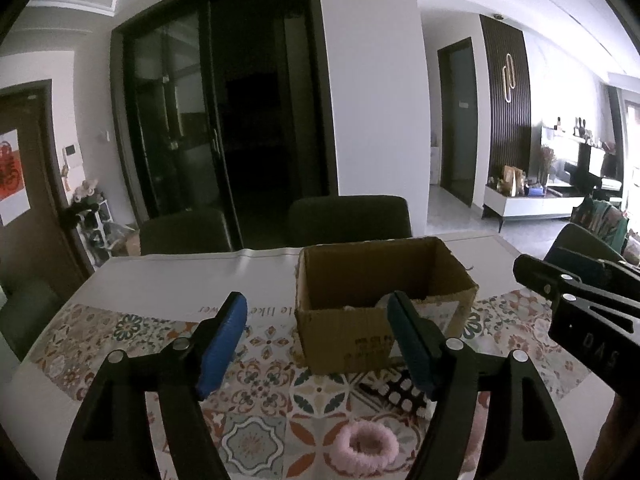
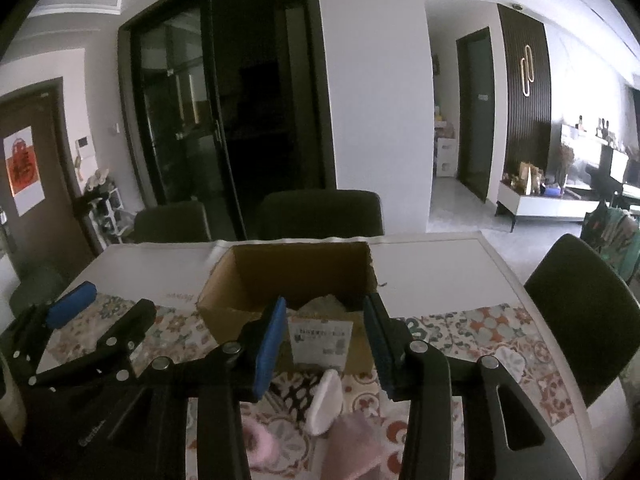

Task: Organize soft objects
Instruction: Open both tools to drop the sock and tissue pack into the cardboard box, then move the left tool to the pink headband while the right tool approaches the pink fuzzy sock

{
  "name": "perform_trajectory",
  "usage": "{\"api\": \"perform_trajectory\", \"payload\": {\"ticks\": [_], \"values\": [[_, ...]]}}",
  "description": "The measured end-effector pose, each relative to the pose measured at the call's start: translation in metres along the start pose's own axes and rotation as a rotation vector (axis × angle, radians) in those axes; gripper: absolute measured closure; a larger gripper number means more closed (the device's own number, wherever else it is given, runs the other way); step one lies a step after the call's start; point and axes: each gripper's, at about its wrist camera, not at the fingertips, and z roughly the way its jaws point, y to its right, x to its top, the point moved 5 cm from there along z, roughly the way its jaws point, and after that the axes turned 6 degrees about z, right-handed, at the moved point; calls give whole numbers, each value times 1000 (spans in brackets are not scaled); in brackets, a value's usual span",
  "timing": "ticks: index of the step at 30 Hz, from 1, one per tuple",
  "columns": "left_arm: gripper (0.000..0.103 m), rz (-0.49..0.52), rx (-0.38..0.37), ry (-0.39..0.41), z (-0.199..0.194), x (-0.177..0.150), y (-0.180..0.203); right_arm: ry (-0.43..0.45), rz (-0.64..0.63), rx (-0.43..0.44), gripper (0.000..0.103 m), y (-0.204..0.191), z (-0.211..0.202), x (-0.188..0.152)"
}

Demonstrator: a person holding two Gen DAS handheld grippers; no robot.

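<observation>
While both grippers, left (image 1: 316, 340) and right (image 2: 326, 344), hang open and empty before the box (image 1: 360, 280), next pick looks due: pink ring (image 1: 366, 442).

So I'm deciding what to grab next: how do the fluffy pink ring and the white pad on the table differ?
The pink ring is fuzzy with an open centre; the white pad looks smooth and solid. The ring lies flat; the pad is propped up on edge. Both sit on the patterned cloth outside the cardboard box.
</observation>
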Motion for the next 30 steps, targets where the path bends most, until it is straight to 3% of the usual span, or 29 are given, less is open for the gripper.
{"api": "perform_trajectory", "payload": {"ticks": [2,5,19,30], "values": [[29,4,-4,2,-8,-5,0,14,-5,-11,53,0,-10,-4],[27,11,-6,-2,-16,-17,1,24,-5,-24,50,-1,-21,-12],[22,25,-43,-64,-23,-70,12,-46,3,-60,49,5,-27,-67],[19,58,-58,-65,-29,-106,22,-98,68,-72,49,20,-27,-112]]}}
